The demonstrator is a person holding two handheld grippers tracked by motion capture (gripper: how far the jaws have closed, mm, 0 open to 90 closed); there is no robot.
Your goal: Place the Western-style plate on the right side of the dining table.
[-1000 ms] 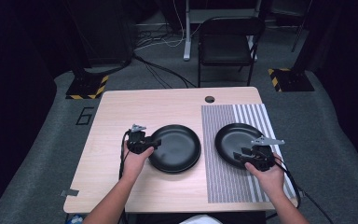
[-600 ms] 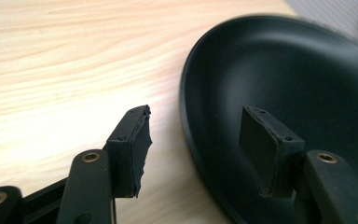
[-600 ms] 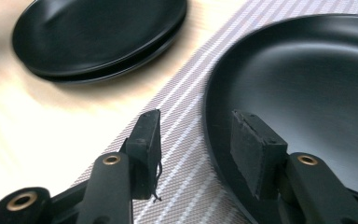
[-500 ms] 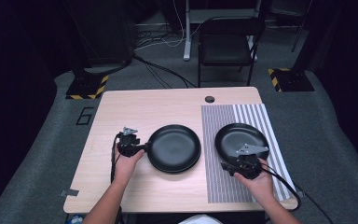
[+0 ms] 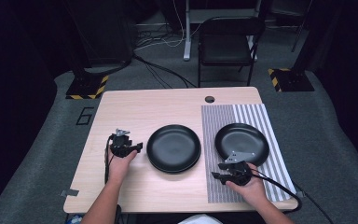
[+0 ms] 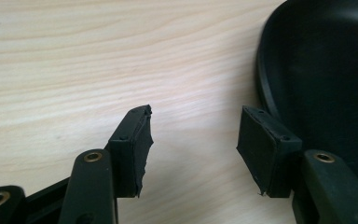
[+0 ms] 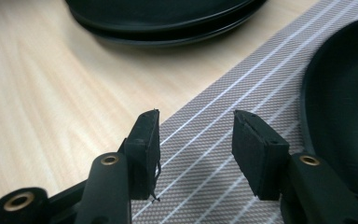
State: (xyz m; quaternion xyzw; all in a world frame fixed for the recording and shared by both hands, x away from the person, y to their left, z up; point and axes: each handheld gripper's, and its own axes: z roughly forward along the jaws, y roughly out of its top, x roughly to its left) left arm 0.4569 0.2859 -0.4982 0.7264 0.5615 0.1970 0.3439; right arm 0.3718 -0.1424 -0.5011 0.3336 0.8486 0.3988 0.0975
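Readable: a single dark numeral "6" (image 5: 85,115), painted on the grey floor covering (image 5: 51,140) just beside the left edge of the wooden table (image 5: 135,112), near its far corner. Black-and-yellow hazard striping, a warning marking without lettering, along the edges of 2 black stand bases on the floor: one (image 5: 87,87) beyond the table's left far corner, one (image 5: 290,80) beyond its right far corner. Nothing else legible.
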